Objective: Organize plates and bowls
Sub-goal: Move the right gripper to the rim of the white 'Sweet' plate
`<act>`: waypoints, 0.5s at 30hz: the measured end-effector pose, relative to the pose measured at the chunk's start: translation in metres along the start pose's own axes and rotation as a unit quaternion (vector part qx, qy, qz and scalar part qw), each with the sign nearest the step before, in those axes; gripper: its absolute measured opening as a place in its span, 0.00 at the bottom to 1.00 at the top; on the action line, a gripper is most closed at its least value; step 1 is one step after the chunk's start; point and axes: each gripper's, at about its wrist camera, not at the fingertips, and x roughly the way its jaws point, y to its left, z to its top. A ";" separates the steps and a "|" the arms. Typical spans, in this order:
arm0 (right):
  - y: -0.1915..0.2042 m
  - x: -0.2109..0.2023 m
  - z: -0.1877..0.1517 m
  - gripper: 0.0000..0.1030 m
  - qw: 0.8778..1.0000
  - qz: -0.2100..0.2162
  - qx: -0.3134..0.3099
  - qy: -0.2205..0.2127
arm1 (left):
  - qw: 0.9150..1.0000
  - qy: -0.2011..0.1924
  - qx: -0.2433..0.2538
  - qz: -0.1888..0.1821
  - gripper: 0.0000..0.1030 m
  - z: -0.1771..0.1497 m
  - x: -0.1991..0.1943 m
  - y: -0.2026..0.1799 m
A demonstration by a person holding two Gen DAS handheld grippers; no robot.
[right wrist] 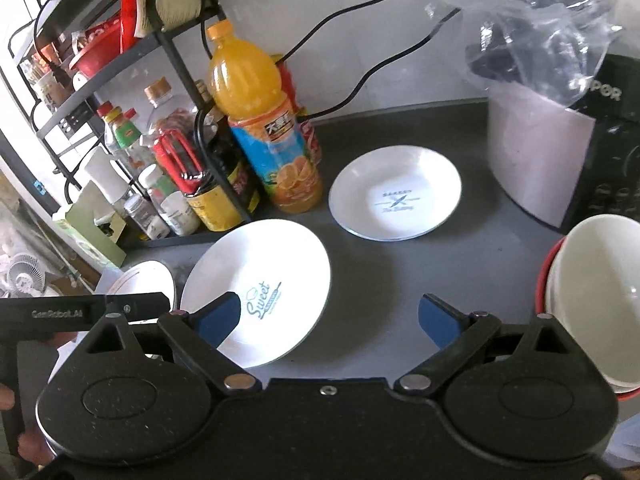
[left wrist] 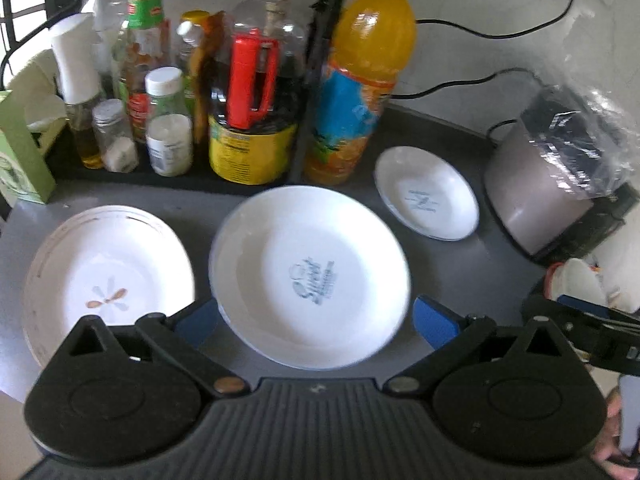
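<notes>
Plates are being laid out across the grey counter (left wrist: 192, 200), apparently so that like can be stacked with like. At the left, a flower-patterned plate (left wrist: 108, 276) is lying flat. The "Sweet" plate (left wrist: 310, 276) is lying in the middle, framed by the left gripper (left wrist: 316, 320), whose jaws are being held wide apart with nothing clasped. The smaller printed plate (right wrist: 394, 196) is sitting further right, near the orange juice bottle (right wrist: 260, 128). The right gripper (right wrist: 330, 318) is likewise spread and empty; nested white bowls (right wrist: 600, 300), possibly two, are standing at the far right.
</notes>
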 end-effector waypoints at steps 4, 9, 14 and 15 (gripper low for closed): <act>0.002 0.012 0.003 0.93 1.000 0.012 -0.007 0.015 | 1.000 0.000 -0.002 0.013 1.00 0.000 0.007 0.009; 0.003 0.031 0.011 0.93 0.998 0.028 -0.034 0.035 | 0.999 -0.013 -0.022 0.035 1.00 -0.003 0.012 0.020; -0.003 0.056 0.019 0.93 0.997 0.028 -0.043 0.057 | 0.998 -0.014 -0.030 0.062 1.00 -0.004 0.023 0.025; -0.003 0.061 0.020 0.93 0.997 0.022 -0.049 0.058 | 0.998 -0.007 -0.030 0.056 1.00 -0.005 0.027 0.027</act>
